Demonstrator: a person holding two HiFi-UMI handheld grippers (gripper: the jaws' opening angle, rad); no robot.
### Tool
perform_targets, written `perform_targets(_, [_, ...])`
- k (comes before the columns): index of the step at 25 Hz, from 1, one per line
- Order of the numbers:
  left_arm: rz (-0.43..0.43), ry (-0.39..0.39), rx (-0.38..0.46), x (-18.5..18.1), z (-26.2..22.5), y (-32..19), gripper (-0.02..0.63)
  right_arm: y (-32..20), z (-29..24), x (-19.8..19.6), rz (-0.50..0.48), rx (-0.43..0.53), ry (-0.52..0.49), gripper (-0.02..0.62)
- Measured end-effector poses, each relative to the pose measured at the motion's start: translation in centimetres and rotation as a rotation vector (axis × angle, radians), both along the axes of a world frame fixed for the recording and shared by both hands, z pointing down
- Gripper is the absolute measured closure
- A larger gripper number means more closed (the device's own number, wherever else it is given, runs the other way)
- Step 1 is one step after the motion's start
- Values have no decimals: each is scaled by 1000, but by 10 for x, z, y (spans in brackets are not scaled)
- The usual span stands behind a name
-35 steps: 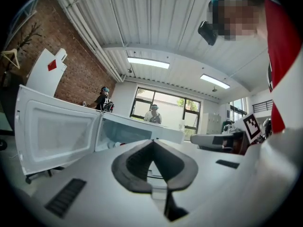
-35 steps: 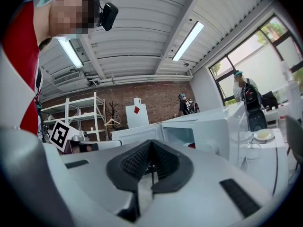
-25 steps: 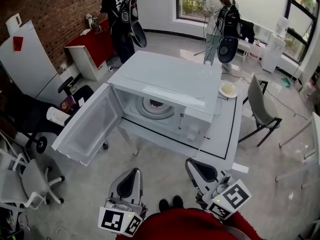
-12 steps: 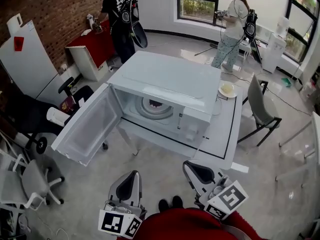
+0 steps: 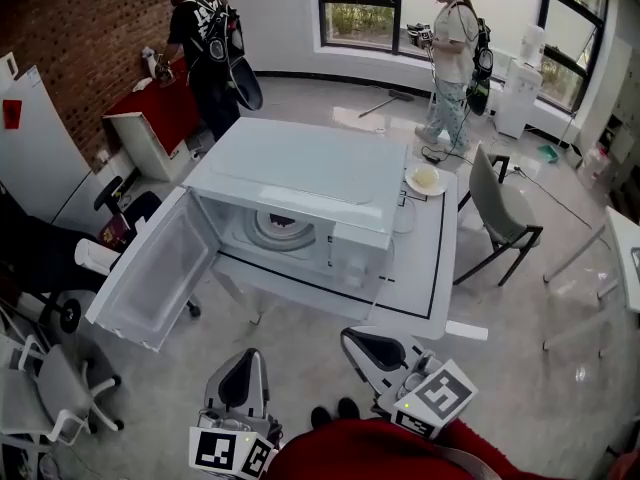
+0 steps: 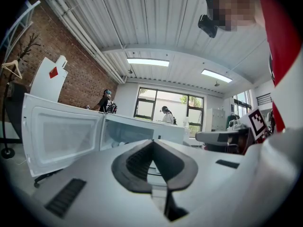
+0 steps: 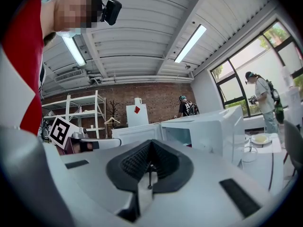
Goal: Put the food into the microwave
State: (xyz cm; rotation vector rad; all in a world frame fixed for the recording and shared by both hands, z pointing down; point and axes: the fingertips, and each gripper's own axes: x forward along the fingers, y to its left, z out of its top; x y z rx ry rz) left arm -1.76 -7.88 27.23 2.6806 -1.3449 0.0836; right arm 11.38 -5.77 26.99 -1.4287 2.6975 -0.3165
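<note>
A white microwave (image 5: 300, 183) stands on the white table (image 5: 425, 278) with its door (image 5: 150, 273) swung wide open to the left. On its turntable lies a plate with something dark (image 5: 281, 230). A second plate with pale food (image 5: 425, 179) rests on the table to the right of the microwave. My left gripper (image 5: 246, 361) and right gripper (image 5: 357, 339) hang low in front of the table, well short of the microwave. Both are shut with nothing between the jaws. The left gripper view shows the open door (image 6: 61, 131); the right gripper view shows the pale plate (image 7: 261, 139).
A grey chair (image 5: 500, 213) stands right of the table, office chairs (image 5: 45, 398) at the left. Two people work at the back: one at a red counter (image 5: 205, 43), one by the windows (image 5: 452, 43). A white board (image 5: 35, 148) leans on the brick wall.
The head view has pulled back and swung a little, so the microwave sits lower and further left. The person by the windows has walked left. Both grippers stay low and shut.
</note>
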Motion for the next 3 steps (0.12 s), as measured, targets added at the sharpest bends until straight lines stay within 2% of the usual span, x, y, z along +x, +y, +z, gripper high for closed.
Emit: perform_targets(3, [21,-5,-10,7,2,-1,597,1,1,2,4,-7,-3,583])
